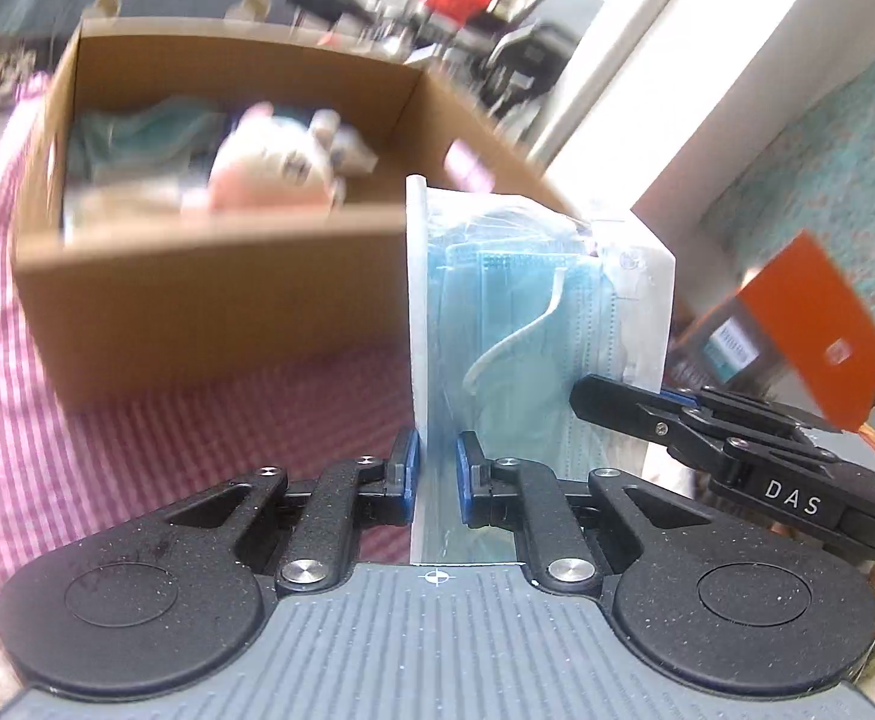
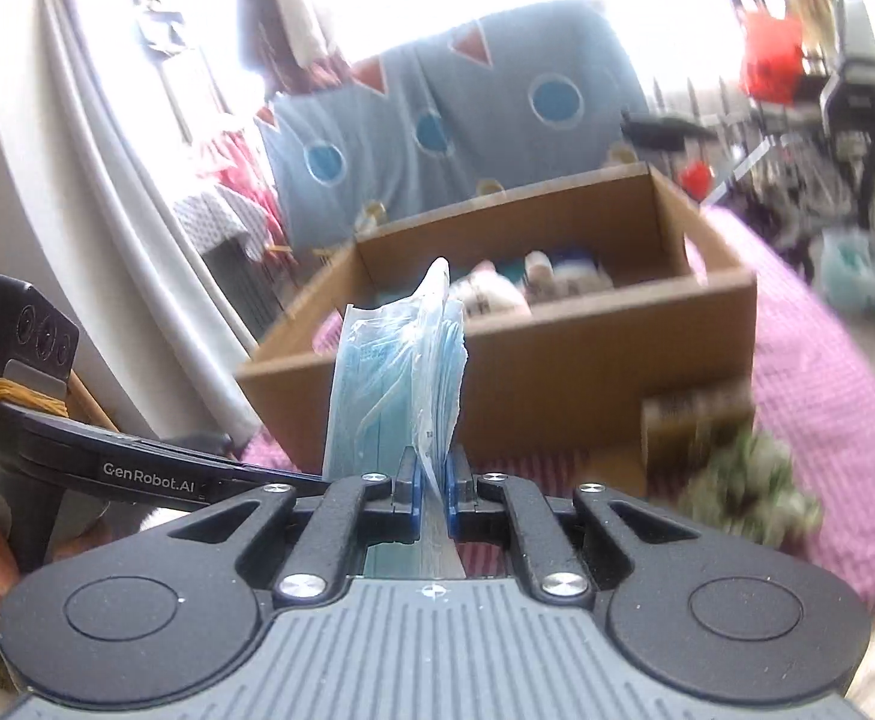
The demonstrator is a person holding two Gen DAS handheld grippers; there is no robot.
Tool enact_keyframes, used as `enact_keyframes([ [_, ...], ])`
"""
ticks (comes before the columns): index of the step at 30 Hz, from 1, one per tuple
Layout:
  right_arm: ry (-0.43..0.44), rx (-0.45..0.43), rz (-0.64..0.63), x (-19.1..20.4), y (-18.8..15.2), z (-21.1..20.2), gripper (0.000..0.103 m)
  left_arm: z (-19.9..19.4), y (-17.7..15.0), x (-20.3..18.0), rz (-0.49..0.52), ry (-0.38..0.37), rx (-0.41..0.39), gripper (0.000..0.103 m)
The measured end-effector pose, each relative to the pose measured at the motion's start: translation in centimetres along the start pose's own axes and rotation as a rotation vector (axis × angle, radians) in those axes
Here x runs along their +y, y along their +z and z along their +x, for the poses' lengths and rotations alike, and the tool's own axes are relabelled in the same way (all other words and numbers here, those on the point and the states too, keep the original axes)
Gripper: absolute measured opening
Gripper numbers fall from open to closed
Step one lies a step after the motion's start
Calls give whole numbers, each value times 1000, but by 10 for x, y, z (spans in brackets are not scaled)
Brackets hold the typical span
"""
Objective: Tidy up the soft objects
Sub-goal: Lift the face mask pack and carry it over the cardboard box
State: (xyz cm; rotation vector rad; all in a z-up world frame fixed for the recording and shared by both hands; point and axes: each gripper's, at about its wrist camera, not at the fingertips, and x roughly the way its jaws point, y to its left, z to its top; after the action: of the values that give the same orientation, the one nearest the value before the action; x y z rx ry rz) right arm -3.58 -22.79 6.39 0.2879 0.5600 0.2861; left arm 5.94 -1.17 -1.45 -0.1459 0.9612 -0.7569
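A clear plastic pack of blue face masks (image 1: 515, 324) is held upright between both grippers, in front of an open cardboard box (image 1: 209, 288). My left gripper (image 1: 437, 468) is shut on the pack's left edge. My right gripper (image 2: 431, 480) is shut on the other edge of the mask pack (image 2: 395, 384); it shows in the left wrist view (image 1: 629, 402) at the right. The box (image 2: 557, 372) holds a pink-and-white plush toy (image 1: 269, 162) and a teal soft item (image 1: 137, 132).
The box stands on a pink checked cloth (image 1: 77, 450). A small brown box (image 2: 695, 420) and a green fuzzy object (image 2: 749, 486) lie to its right. A blue patterned blanket (image 2: 437, 120) hangs behind. An orange card (image 1: 815, 324) is at the right.
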Motion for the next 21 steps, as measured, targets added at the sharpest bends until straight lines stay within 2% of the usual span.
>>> enact_keyframes([
  [6,24,-88,-119,5,71,-7,8,-31,42,-22,38,-48,-125,12],
  [11,67,-48,-124,-20,140,28,8,-24,99,-32,61,-39,-174,12],
  [16,80,80,-81,-64,192,90,8,17,154,-27,22,-20,-125,12],
  [21,58,212,-8,-116,210,155,8,68,194,-9,-19,1,-24,12],
])
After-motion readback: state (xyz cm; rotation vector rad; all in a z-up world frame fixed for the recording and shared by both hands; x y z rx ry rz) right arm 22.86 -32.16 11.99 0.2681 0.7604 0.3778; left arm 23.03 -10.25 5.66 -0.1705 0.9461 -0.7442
